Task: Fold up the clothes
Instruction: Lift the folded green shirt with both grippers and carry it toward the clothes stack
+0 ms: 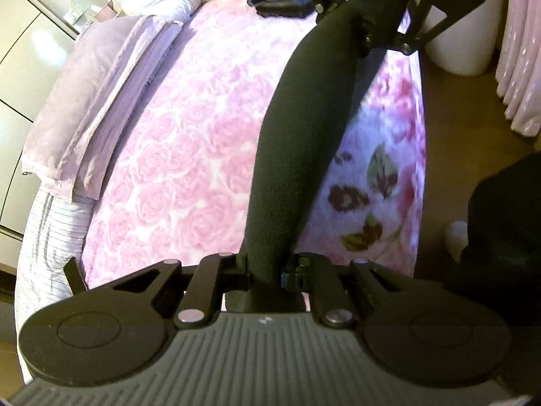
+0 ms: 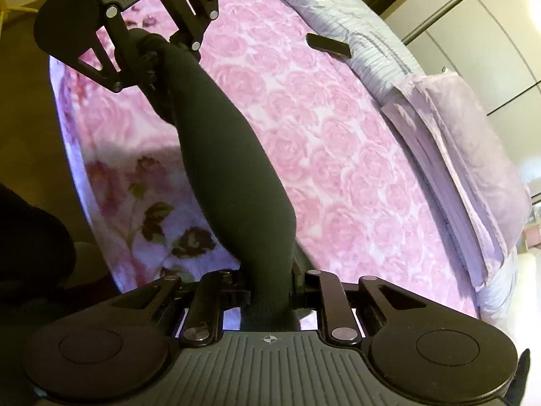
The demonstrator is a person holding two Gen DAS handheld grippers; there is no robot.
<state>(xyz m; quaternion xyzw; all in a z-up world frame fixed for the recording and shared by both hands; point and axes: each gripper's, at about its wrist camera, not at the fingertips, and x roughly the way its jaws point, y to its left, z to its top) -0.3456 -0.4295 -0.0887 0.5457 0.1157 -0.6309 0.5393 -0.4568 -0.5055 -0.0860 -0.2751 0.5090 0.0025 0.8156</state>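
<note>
Left claw (image 1: 267, 270) is clamped on one end of a long, soft black knitted garment (image 1: 304, 128) that hangs stretched in the air above the pink rose-patterned bed blanket (image 1: 175, 169); right claw (image 2: 270, 287) is pinched tight on the opposite end. It looks light, limp and stretchy, likely sagging if slackened, so end grips suit it.

A home bedroom: rose-patterned bed (image 1: 175, 155), pillow (image 1: 77, 108), wardrobe doors (image 2: 473, 23).
</note>
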